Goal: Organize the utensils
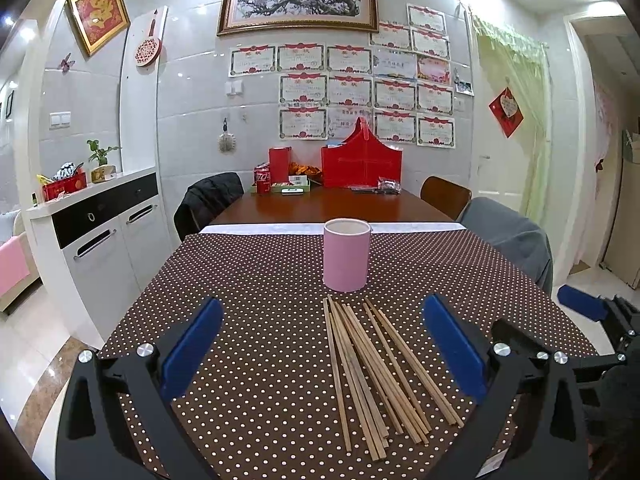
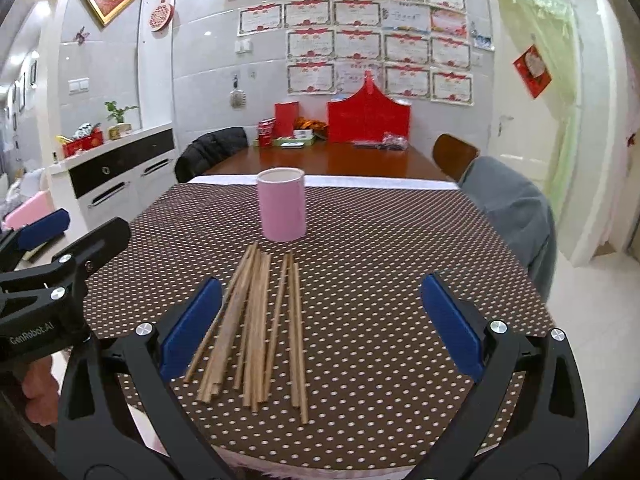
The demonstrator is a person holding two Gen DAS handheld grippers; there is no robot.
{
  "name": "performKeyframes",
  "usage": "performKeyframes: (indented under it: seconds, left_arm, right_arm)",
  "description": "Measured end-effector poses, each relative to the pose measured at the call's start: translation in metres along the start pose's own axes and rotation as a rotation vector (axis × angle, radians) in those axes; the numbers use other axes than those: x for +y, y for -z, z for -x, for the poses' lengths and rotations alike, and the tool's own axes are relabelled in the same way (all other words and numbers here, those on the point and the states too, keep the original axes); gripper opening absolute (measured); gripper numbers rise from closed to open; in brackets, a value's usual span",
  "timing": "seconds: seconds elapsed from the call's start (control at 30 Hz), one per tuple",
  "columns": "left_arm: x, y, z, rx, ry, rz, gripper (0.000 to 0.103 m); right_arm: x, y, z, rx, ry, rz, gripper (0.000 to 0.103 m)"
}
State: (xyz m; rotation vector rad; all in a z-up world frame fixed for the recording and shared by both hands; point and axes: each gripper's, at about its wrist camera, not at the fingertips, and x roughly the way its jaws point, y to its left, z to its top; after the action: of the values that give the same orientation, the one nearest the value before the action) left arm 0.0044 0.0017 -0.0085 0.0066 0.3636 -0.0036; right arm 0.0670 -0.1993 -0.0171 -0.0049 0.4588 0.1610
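The bench [image 1: 248, 280], under a brown cloth with white dots, fills the lower half of both views and carries everything the task needs. The pink cup [image 1: 346, 255] stands upright at the centre of the left wrist view, mouth open to the ceiling, at the far edge of the dotted cloth. Just below it in the frame lies the loose pile of wooden chopsticks [image 1: 372, 372], flat on the cloth, apart from the cup.

The sticks' long axis runs from the bottom of the frame up toward the cup. Their far ends bunch together close to the cup's base while the near ends fan out, and several cross over one another.

The left tool [image 1: 322, 344] is released, its blue pads spread wide and holding nothing, hovering above the pile. The right tool [image 2: 320, 320] is likewise spread wide and empty, with the pile sitting left of its centre line.

The likely trouble, as I judge it:
- The cup is tall and light-looking; a stick pushed against its rim could tip it.
- Crossed sticks may drag neighbours along, or roll away, when one is pinched.
- Thin sticks lying flat could slip from the pads if gripped near one end.
- The two tools sit close together and could collide over the pile.
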Motion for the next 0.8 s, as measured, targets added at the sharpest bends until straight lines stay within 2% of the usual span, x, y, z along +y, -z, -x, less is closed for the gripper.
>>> performKeyframes:
  seconds: [0.4, 0.8]
  left_arm:
    - [0.003, 0.002, -0.004, 0.013, -0.008, 0.002, 0.099]
    - [0.012, 0.005, -0.032, 0.07, -0.026, 0.013, 0.099]
  right_arm:
    - [0.005, 0.0, 0.003, -0.007, 0.019, 0.031, 0.098]
    - [0.0, -0.002, -0.024, 0.048, 0.037, 0.011, 0.098]
